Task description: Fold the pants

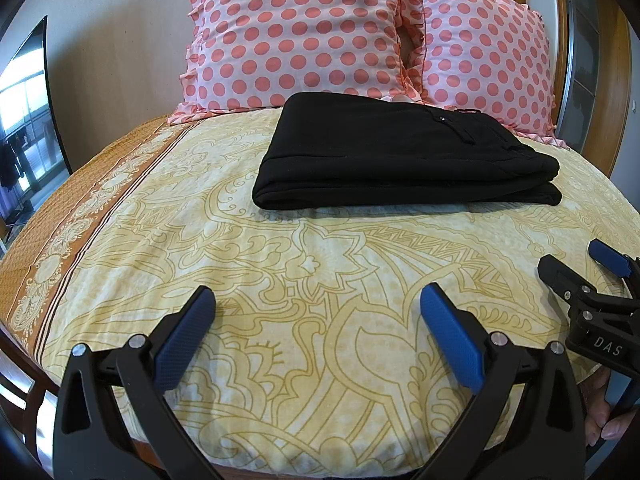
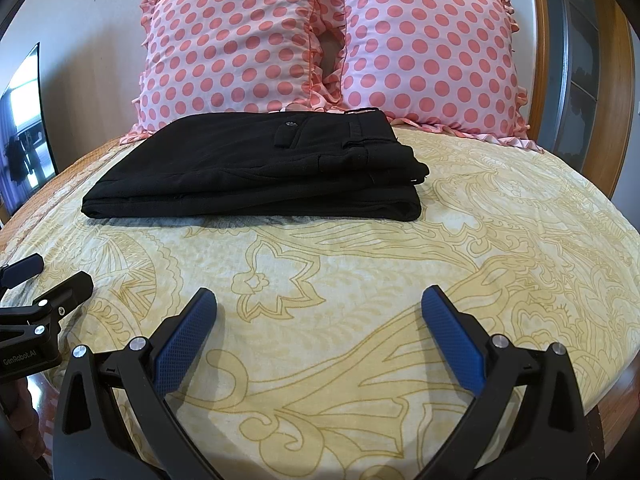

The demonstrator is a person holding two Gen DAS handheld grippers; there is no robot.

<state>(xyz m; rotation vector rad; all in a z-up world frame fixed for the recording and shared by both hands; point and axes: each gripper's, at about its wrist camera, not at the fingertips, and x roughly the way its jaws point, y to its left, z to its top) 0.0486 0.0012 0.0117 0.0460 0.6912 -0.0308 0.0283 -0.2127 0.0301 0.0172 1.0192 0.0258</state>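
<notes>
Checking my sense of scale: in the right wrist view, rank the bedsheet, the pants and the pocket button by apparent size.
1. Bedsheet, filling most of the view.
2. Pants, folded on it.
3. Pocket button, tiny.
Nearness does not blur this ranking.

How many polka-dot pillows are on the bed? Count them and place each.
2. One pillow stands on the left behind the folded black pants; the other pillow stands beside it on the right. No others visible.
</notes>
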